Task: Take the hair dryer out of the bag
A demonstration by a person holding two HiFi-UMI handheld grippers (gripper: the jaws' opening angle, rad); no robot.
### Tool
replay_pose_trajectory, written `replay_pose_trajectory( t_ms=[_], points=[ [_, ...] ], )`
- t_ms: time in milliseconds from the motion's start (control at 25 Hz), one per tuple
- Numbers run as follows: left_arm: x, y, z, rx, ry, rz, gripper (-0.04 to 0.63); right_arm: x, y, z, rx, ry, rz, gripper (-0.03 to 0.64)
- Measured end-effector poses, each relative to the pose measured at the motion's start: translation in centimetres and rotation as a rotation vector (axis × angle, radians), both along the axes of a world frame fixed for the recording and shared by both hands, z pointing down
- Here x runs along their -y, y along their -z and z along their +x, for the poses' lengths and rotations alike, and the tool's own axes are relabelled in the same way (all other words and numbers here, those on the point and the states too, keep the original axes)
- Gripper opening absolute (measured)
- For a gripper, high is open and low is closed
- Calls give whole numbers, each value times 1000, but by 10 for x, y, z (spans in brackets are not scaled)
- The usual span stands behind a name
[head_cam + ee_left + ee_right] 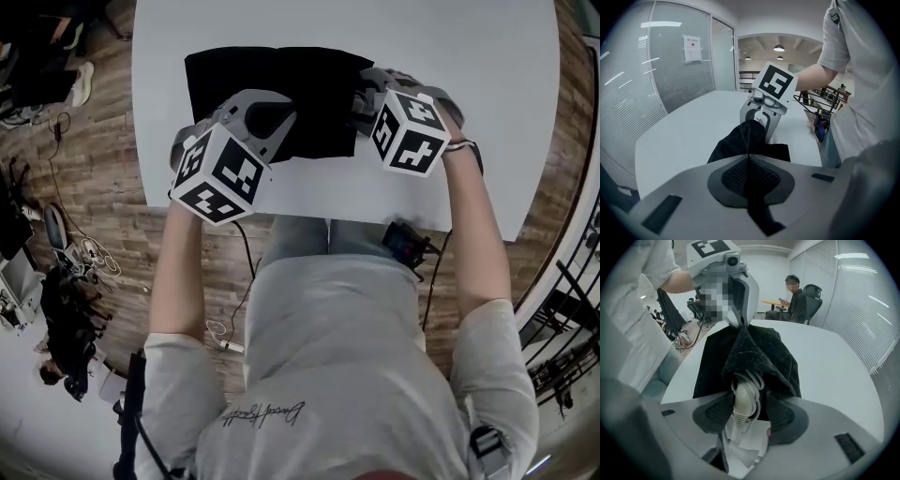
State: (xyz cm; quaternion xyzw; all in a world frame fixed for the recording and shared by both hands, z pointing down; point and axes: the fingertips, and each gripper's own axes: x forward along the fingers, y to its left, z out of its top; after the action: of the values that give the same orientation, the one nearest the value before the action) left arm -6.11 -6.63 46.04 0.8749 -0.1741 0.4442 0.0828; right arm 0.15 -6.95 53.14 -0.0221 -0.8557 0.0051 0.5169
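Black cloth of the bag (736,140) is pinched flat between the closed jaws of the left gripper (749,157), which lifts that edge into a peak above the white table (689,131). The right gripper (749,405) has its jaws standing apart at the bag's mouth. The pale handle end of the hair dryer (739,401) lies between the pads with a gap on either side. The rest of the dryer is still inside the bag, with loops of its white cord (753,379) bunched at the opening.

Little writing can be read. Each marker cube (217,169) carries only black-and-white square patterns. A line of script runs across the back of the person's grey shirt (264,412), too cursive to make out. A paper notice (692,48) hangs on the glass wall, its print too small to read.

Only the right gripper view shows the dryer and cord; from the head view the bag is just a dark rectangle between the two grippers. That view alone shows the wooden floor (94,159) and the table's near edge. The right gripper view also takes in a seated person (797,296) at a far desk, and the left gripper view shows ceiling lamps (778,48) down a corridor
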Motion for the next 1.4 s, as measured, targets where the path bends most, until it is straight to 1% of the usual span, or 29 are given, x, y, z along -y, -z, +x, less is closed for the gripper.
replay_pose_trajectory(
  t_ms=[80, 200, 400, 600, 720, 840, 920, 1080, 1240, 1400],
  points=[
    [0, 1, 1, -6, 1, -1, 17, 0, 1, -1, 10, -6, -11, 235],
    [3, 4, 1, -24, 15, 1, 17, -3, 0, -9, 20, 14, -19, 235],
    [4, 4, 1, -31, 20, 2, 17, 1, -7, -20, 24, -10, -39, 262],
    [1, -3, 2, -14, 11, 5, 17, -3, -19, -26, 3, -17, -141, 267],
    [0, -4, 3, -12, 14, 5, 17, -6, -20, -26, -12, -22, -176, 256],
    [2, -3, 3, -7, 10, 4, 17, -6, -17, -26, -6, -32, -186, 245],
    [1, 0, 4, -8, 7, 3, 17, -5, -14, -26, 7, -61, -194, 238],
    [-2, -2, 3, -6, 4, 2, 17, -5, -12, -26, 40, -103, -175, 229],
    [-5, -9, 1, 7, -1, 1, 17, -9, -13, -25, 46, -96, -175, 225],
    [-7, -12, -3, 43, -18, 11, 17, -11, -6, -14, 42, -85, -179, 225]
  ],
)
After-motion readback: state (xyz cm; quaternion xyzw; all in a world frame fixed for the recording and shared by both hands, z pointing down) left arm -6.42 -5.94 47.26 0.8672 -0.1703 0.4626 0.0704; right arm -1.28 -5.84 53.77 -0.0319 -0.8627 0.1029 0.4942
